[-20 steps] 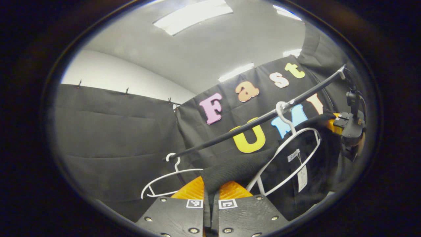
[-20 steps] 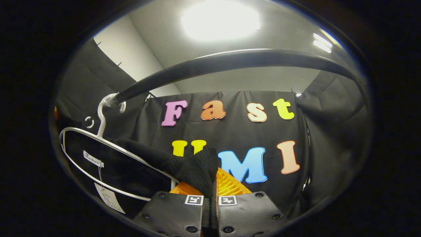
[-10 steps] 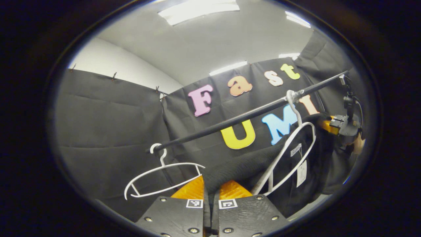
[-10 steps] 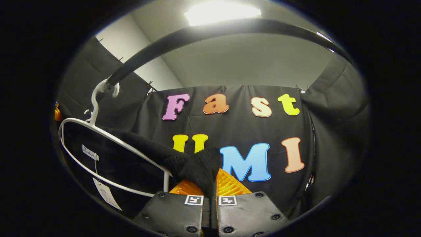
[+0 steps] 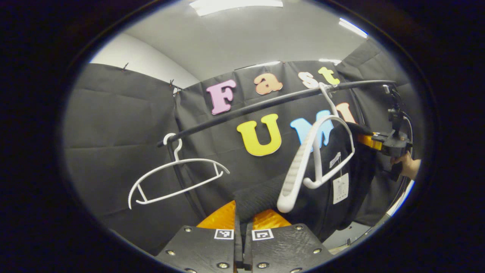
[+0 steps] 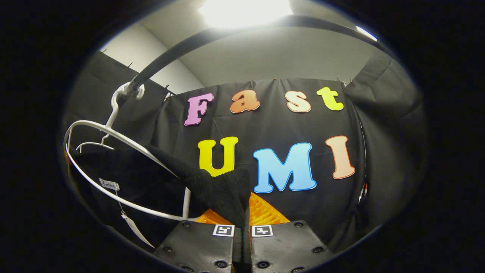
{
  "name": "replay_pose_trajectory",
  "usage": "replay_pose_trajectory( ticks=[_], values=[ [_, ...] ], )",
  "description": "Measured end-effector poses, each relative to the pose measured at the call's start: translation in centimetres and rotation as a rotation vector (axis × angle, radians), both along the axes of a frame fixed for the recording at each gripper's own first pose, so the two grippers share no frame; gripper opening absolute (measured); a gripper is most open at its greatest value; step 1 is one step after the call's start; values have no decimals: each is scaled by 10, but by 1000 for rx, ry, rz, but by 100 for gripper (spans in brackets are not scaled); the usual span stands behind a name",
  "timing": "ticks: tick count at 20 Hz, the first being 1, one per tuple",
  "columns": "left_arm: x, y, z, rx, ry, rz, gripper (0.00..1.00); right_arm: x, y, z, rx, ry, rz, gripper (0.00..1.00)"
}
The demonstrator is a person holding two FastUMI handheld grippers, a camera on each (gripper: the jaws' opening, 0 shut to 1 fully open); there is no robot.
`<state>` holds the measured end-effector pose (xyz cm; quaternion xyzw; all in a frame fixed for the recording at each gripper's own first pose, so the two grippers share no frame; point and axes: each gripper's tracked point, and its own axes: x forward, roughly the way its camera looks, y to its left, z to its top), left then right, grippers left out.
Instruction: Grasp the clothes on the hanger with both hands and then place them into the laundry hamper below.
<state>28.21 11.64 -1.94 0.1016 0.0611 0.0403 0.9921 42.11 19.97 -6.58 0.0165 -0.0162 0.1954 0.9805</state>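
Black knit garment [image 5: 261,195]: hanging partly off a white hanger [image 5: 303,163] that is hooking over the black rail [image 5: 246,110], paper tag [image 5: 340,187] dangling inside. Left tongs [image 5: 242,218]: clenching a fold of the garment. Right tongs [image 6: 242,214]: clamping another fold of the same garment [image 6: 223,191] beside the hanger [image 6: 125,140]. Second white hanger [image 5: 176,176]: hanging bare farther along the rail.
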Motion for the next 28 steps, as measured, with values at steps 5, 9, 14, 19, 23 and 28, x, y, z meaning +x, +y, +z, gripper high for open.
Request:
replay_pose_trajectory(
  ticks=[5,9,14,19,23,28],
  values=[
    [-7,-9,-35,-51,38,-14,2,-15,-1,-18,52,77,28,3],
    [-22,-20,-49,-44,44,-18,2,-17,2,-27,69,116,40,2],
    [-31,-32,-63,-89,50,-36,2,-20,4,-38,146,195,68,3],
    [-38,-41,-82,-107,75,-33,2,-36,-4,-52,152,235,71,3],
    [-32,-49,-94,-129,90,-33,2,-42,-8,-66,153,283,74,3],
    [-30,-65,-110,-113,119,-45,2,-52,-37,-99,153,381,-6,3]
  ],
)
